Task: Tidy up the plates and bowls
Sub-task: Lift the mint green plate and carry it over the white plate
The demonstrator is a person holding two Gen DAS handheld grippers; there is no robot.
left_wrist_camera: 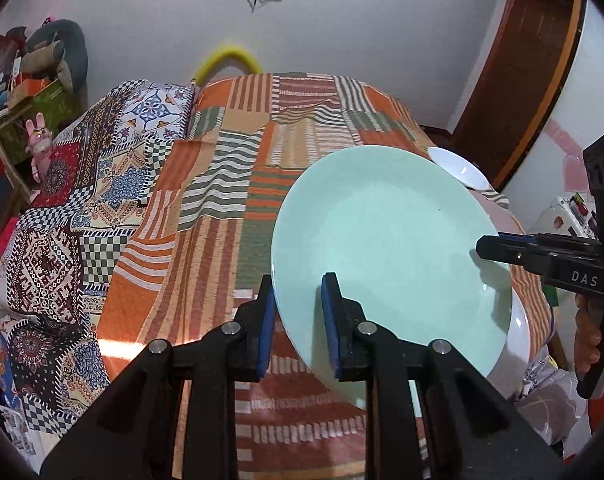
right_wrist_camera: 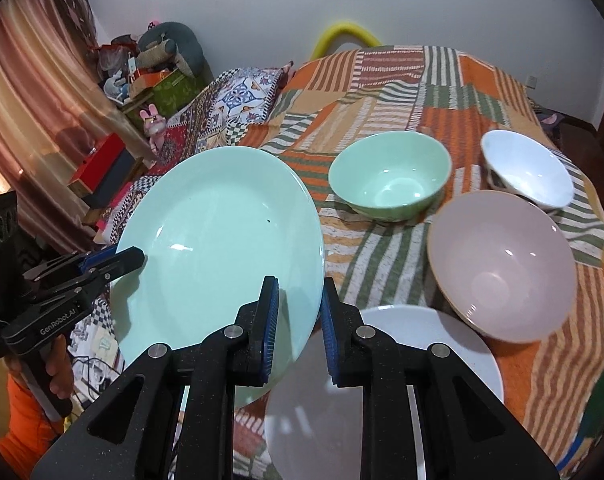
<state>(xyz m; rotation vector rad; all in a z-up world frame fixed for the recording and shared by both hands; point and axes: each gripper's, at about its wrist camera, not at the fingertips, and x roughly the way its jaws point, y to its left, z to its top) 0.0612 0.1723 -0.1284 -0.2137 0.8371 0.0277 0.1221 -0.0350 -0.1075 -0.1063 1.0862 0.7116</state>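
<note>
The mint plate (right_wrist_camera: 217,248) was found lifted clear of the bed (right_wrist_camera: 482,92), tilted, and held at opposite rims by both tools. The left gripper (left_wrist_camera: 297,320) had its jaws clamped on the plate's near rim, one blue pad above and one below the edge. The right gripper (right_wrist_camera: 299,328) was likewise clamped on the other rim. A hand (right_wrist_camera: 59,376) in an orange sleeve gripped the left tool's handle.

Below the plate, at the near edge of the bed, lay a white plate (right_wrist_camera: 422,332). Beside it toward the right edge sat a pink bowl (right_wrist_camera: 502,264). Behind that, near the right edge, stood a white bowl (right_wrist_camera: 530,168). A green bowl (right_wrist_camera: 390,176) stood near the middle of the striped bedspread, apart from the others.
</note>
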